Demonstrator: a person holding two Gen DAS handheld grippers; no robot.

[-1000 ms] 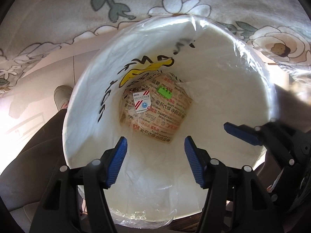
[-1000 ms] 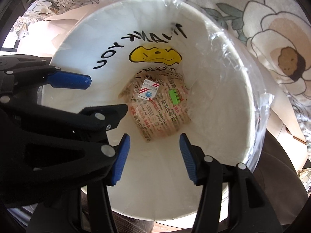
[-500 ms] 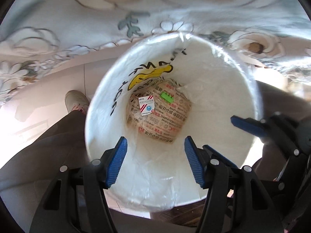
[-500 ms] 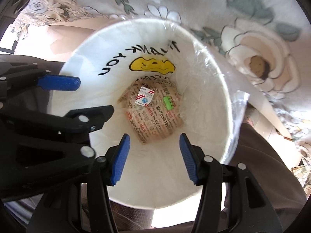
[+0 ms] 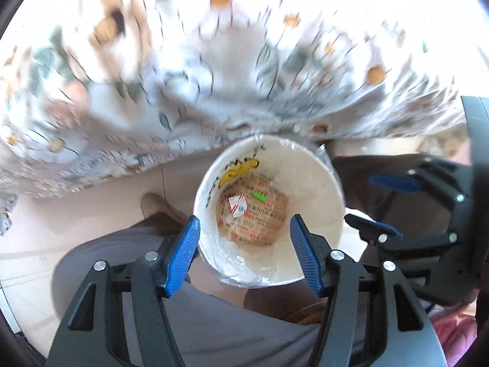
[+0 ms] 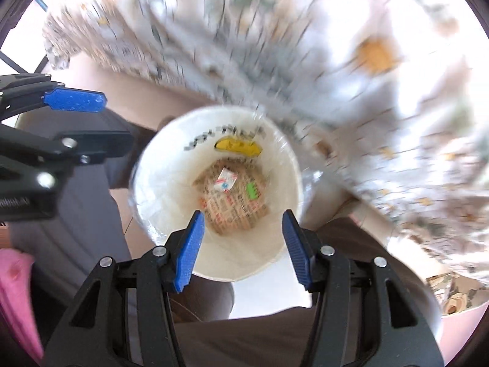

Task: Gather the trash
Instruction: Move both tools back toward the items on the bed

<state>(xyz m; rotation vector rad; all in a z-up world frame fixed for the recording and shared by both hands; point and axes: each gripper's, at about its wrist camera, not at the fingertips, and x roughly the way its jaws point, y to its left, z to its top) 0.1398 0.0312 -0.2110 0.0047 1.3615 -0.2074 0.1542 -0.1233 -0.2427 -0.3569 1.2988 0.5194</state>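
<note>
Trash sits at the bottom of the white round bin with a clear plastic liner point(image 5: 318, 183): a small white carton with red stripes point(image 5: 237, 206), a bright green plastic piece point(image 5: 259, 196) just beside it, both lying on a tan printed wrapper with red and black lettering point(image 5: 259, 223). Same three show in the right view: carton point(image 6: 225, 180), green piece point(image 6: 252, 190), wrapper point(image 6: 235, 211). Bin wall carries a yellow smiley mark point(image 6: 238, 146) and black lettering, blurred.

My left gripper point(image 5: 244, 255) points down over the bin mouth, blue pads point(image 5: 183, 257) spread apart, nothing between them, nothing gripped. My right gripper point(image 6: 243, 250) is likewise above the bin, blue pads point(image 6: 189, 250) apart and empty. In the left view, the right gripper point(image 5: 385, 205) shows at the right edge, pads apart; in the right view, the left gripper point(image 6: 88, 122) sits at the left edge.

Bin stands on a pale floor point(image 5: 101, 195), just beside a floral cloth point(image 5: 183, 76), heavily motion-blurred. My grey trouser legs point(image 5: 214, 321) flank the bin; a shoe point(image 5: 156, 203) is on the floor to its left. Something pink point(image 6: 15, 290) at the left edge, cannot tell what.
</note>
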